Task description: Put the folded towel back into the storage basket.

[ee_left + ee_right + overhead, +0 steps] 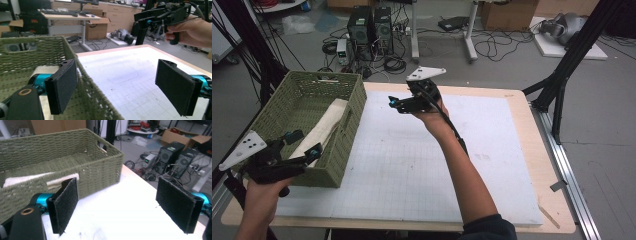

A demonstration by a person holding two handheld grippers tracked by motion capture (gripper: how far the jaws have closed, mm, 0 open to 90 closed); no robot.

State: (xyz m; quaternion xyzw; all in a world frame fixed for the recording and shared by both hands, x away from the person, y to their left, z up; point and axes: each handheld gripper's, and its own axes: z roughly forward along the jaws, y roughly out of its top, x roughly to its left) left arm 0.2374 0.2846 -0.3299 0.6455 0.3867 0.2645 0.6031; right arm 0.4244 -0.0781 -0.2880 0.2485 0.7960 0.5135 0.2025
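Observation:
A green woven basket (354, 115) stands at the table's left side with a folded cream cloth (324, 127) lying inside it. My left gripper (304, 143) is at the basket's near corner and is open. In the left gripper view (120, 87) one jaw is inside the basket (30, 50) near the cloth (46, 70), the other is over the white mat (120, 67), and the basket wall runs between them untouched. My right gripper (395, 103) is held above the mat's far middle, open and empty. In its own view (120, 205) it faces the basket (100, 170) and cloth (27, 178).
The white gridded mat (422, 160) covers most of the wooden table (532, 150). Black frame posts (562, 80) rise at the right and far left. Computer towers (369, 25), cables and desk legs stand on the floor beyond the table.

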